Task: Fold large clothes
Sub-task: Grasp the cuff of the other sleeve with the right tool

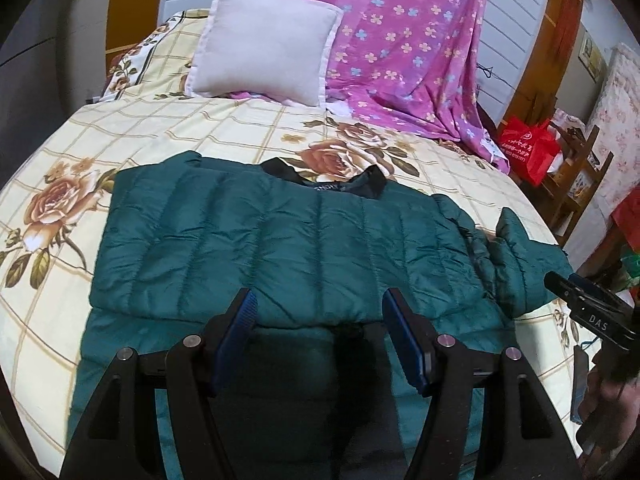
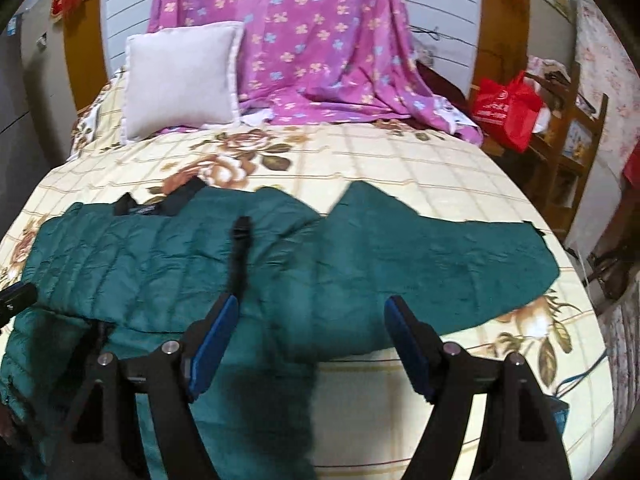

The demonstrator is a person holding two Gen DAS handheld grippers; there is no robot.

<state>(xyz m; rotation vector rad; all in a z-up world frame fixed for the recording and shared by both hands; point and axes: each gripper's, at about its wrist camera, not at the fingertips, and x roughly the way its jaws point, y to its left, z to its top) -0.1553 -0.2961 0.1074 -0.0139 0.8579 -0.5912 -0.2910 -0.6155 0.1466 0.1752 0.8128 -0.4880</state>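
The letters "DAS" stood in white on the black body of the right claw (image 1: 576, 300) at the edge of the left wrist view. White print on the red bag (image 1: 528, 148) and the jacket's neck label (image 1: 326, 187) was too small to read.

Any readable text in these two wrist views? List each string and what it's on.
"DAS": white letters on the black right hand-held gripper, seen at the right edge of the left wrist view.
Neck label inside the collar of the green puffer jacket: white text, too small to read.
Red bag beside the bed: white print and a logo, too blurred to read.
Nothing else legible.
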